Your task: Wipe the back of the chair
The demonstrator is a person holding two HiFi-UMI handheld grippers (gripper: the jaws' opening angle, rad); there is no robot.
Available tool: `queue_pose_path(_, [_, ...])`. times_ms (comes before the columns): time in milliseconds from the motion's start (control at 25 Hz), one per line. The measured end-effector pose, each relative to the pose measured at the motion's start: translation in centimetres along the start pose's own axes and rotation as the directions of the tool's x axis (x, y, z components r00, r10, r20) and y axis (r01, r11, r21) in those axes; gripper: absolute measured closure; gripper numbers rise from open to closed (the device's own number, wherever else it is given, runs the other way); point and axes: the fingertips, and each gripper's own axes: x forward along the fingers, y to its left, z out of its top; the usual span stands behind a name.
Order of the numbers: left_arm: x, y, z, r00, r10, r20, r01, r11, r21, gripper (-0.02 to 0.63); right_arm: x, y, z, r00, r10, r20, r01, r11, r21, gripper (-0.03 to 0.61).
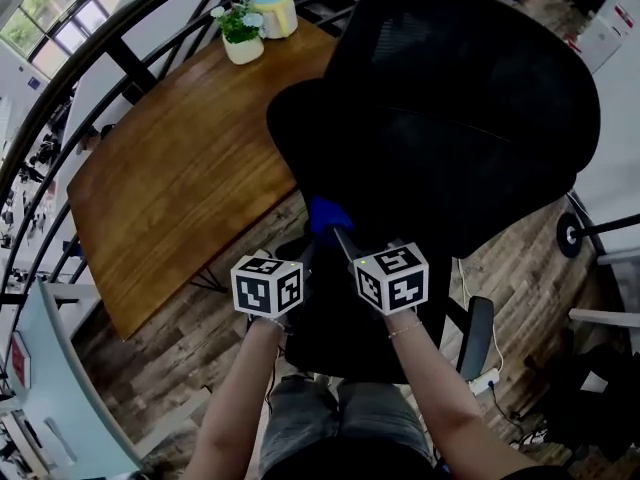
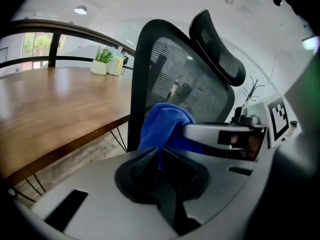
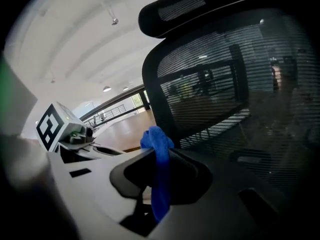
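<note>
A black mesh office chair (image 1: 470, 108) stands in front of me, its back (image 2: 185, 84) and headrest (image 2: 220, 49) close ahead in both gripper views. A blue cloth (image 1: 325, 213) is bunched against the lower left edge of the chair back. My left gripper (image 1: 305, 250) is shut on one end of the cloth (image 2: 162, 126), which runs down between its jaws. From the right, my right gripper (image 1: 342, 236) is shut on the same cloth (image 3: 157, 144), a strip hanging below its jaws. The two grippers sit side by side, nearly touching.
A wooden table (image 1: 190, 168) stands left of the chair, with a potted plant (image 1: 240, 33) and a yellow container (image 1: 275, 8) at its far end. A curved black railing (image 1: 120, 48) runs behind. The chair's armrest (image 1: 480, 333) and a power strip (image 1: 485, 380) are at lower right.
</note>
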Motion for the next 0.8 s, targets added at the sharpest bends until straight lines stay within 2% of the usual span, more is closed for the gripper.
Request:
queue_pose_path(280, [0.4,2.0,0.0,1.0,0.016,0.012,-0.015,0.999,-0.052,0.581,3.2,-1.0,-0.3,1.0,-0.017,0.002,0.016,0.998,0.062,0.499])
queue_pose_path(560, [2.3,0.9,-0.5,1.0,0.008,-0.027,-0.009,0.999,-0.031,0.581,2.6,-3.5,-1.4,0.999,-0.04,-0.02,0.041,0.998,0.043,0.499])
queue_pose_path(800, [4.6,-1.4,-0.6,0.998,-0.028,-0.048,0.027,1.0,-0.015,0.581,1.0,-6.3,-1.9,0.997,-0.078,-0.013,0.079,0.994,0.073,0.499])
